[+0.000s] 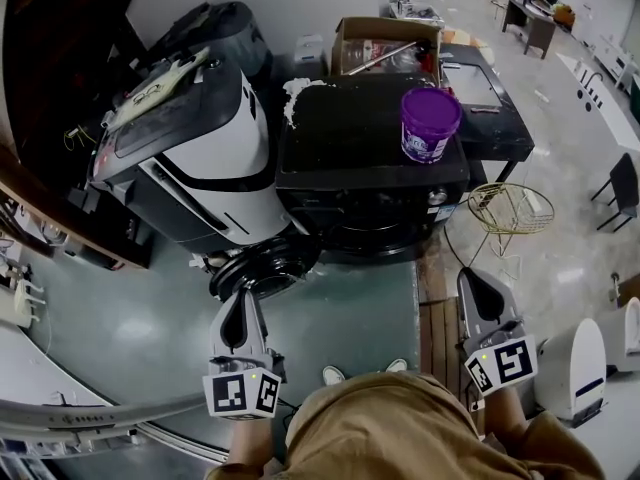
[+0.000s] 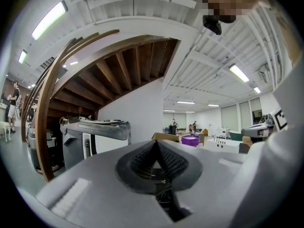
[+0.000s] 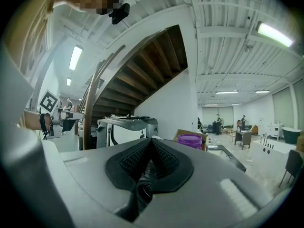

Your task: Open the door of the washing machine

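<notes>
The black washing machine (image 1: 365,133) stands ahead of me in the head view, with a purple bucket (image 1: 429,123) on its top. Its round door (image 1: 268,266) hangs swung out at the machine's lower left corner, and the dark drum opening shows behind it. My left gripper (image 1: 241,300) is just below the door's rim with its jaws shut and nothing between them; whether it touches the door is unclear. My right gripper (image 1: 478,286) hovers apart at the right, in front of the machine, its pads together and empty. Each gripper view looks level past its own tips (image 2: 156,144) (image 3: 151,141) toward the bucket (image 2: 190,140) (image 3: 190,141).
A big white and grey copier (image 1: 190,158) stands close to the washer's left side. Behind are a cardboard box (image 1: 385,43) and a black table (image 1: 495,108). A wire basket (image 1: 508,208) lies on the floor at the right, with a white appliance (image 1: 575,368) nearer me.
</notes>
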Tool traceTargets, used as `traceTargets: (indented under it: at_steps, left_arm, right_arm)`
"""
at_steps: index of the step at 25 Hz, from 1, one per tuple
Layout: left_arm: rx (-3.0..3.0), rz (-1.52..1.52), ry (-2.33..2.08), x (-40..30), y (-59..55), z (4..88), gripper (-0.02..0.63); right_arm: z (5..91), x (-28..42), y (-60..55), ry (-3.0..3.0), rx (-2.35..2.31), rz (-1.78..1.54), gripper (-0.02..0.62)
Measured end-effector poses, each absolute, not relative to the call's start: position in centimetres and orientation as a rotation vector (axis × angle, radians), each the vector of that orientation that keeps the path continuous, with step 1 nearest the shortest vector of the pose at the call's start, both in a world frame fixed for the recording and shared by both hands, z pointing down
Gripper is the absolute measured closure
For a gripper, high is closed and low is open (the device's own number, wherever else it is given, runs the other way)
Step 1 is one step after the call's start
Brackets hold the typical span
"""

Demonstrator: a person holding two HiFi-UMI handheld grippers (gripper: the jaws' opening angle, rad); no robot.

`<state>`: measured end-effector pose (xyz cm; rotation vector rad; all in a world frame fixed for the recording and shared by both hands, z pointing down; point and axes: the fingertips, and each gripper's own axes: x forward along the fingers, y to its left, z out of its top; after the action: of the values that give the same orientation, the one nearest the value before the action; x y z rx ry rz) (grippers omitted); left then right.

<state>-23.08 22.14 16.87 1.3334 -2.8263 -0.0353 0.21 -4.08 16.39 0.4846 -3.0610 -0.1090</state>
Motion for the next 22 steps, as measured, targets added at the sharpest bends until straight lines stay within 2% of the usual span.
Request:
traceTargets:
  at_steps: [22]
  left_arm:
    - [1.322, -0.032, -2.825, -22.13, 21.66, 16.18, 0.545]
  right_arm:
    - [16.25, 0.39, -4.08, -3.070, 0.449, -0.113, 0.591]
